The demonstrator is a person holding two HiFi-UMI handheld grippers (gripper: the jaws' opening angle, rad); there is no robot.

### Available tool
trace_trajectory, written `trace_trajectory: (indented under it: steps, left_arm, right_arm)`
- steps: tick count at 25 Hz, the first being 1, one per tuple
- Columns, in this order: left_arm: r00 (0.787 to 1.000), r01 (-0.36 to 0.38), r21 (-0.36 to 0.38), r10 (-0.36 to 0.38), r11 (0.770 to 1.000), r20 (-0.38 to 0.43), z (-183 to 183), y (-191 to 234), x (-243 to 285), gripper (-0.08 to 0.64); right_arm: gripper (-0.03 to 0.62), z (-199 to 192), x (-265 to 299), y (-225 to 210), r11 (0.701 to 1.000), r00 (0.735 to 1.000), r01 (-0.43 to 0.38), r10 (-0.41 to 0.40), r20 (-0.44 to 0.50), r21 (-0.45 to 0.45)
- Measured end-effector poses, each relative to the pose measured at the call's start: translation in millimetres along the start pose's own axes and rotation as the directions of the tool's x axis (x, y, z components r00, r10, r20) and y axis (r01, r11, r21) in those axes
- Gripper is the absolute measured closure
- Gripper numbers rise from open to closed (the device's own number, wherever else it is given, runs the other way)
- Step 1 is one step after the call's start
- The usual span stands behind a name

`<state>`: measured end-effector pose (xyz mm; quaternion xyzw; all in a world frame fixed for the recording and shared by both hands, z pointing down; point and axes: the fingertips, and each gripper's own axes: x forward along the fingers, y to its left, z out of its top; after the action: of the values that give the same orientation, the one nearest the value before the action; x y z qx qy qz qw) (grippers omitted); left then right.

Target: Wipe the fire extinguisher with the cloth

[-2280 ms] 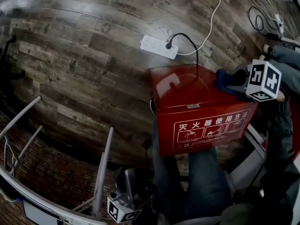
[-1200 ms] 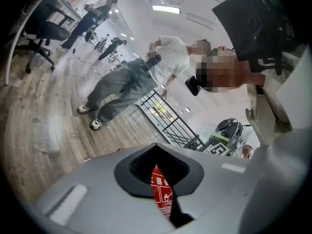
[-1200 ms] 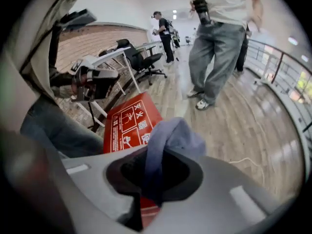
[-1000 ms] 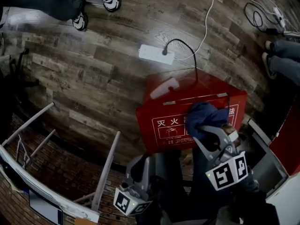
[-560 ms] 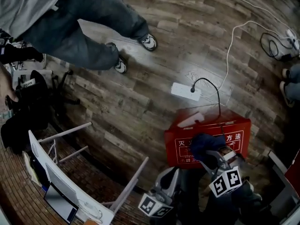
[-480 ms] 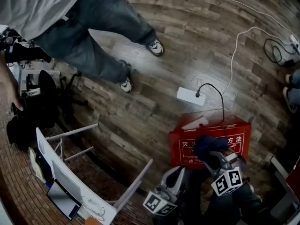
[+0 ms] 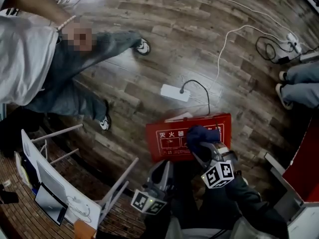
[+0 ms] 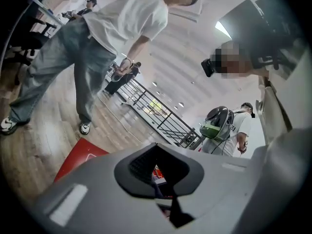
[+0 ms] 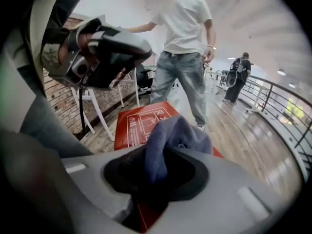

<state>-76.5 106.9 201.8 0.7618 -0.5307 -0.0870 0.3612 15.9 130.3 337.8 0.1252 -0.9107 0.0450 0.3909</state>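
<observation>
Gripping blue cloth (image 7: pixel 198 133) in clamped R tongs (image 7: pixel 203 148), bunched past tips to rub front of red extinguisher box (image 7: pixel 167 136) just ahead; L tongs (image 7: pixel 163 169) closed, empty, idle alongside, prob. unneeded.

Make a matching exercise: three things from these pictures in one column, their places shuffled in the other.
Things:
1. dark blue cloth
2. white power strip
3. red box with white print

Places:
A. flat on the wood floor, beyond the box
B. clamped in the right hand-held gripper
C. on the floor, printed face toward the person

Pairs: 1-B, 2-A, 3-C
</observation>
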Motion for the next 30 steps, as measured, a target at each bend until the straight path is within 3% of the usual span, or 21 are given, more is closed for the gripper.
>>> trace_trajectory:
  steps: [4,7,9,11,14,16,21,23,27,30]
  left_arm:
    - [1.0,-0.023,-0.007,0.023,1.0,0.016,-8,10,4,0.558]
    - [0.999,-0.039,-0.013,0.039,0.999,0.011,-17,10,1,0.558]
    - [0.999,-0.052,-0.006,0.052,0.999,0.016,-18,13,-1,0.558]
    - [0.998,-0.061,-0.005,0.062,0.998,0.032,-19,16,-1,0.558]
    - [0.995,-0.09,-0.022,0.09,0.996,0.035,-28,15,-9,0.558]
    - [0.993,-0.108,-0.03,0.11,0.994,0.044,-31,17,-13,0.558]
    - [0.985,-0.152,-0.036,0.154,0.988,0.077,-37,18,-31,0.558]
    - [0.975,-0.199,-0.03,0.201,0.98,0.097,-40,29,-41,0.558]
    - [0.95,-0.281,-0.044,0.284,0.959,0.126,-49,48,-59,0.558]
    - [0.941,-0.306,-0.049,0.31,0.951,0.135,-57,49,-70,0.558]
  right_arm:
    - [0.412,26,-19,-23,0.998,0.996,0.034,-0.039,0.077,0.059]
    - [0.359,20,-26,-38,0.993,0.991,0.117,-0.119,0.055,0.024]
    - [0.351,13,-10,-40,0.992,0.993,0.116,-0.114,0.036,-0.051]
    - [0.351,12,9,-37,0.991,0.997,0.064,-0.059,0.048,-0.115]
    - [0.394,13,17,-22,0.99,0.998,-0.01,0.018,0.059,-0.142]
    - [0.428,9,11,-24,0.99,0.998,0.006,0.004,0.065,-0.144]
    - [0.459,-31,-24,-63,0.981,0.986,0.164,-0.167,0.021,0.1]
    - [0.46,-22,-13,-59,0.981,0.985,0.172,-0.173,0.0,0.086]
    - [0.459,38,45,-10,0.994,0.998,0.053,-0.048,0.05,-0.098]
    - [0.459,60,65,27,0.984,0.994,-0.059,0.075,0.086,-0.167]
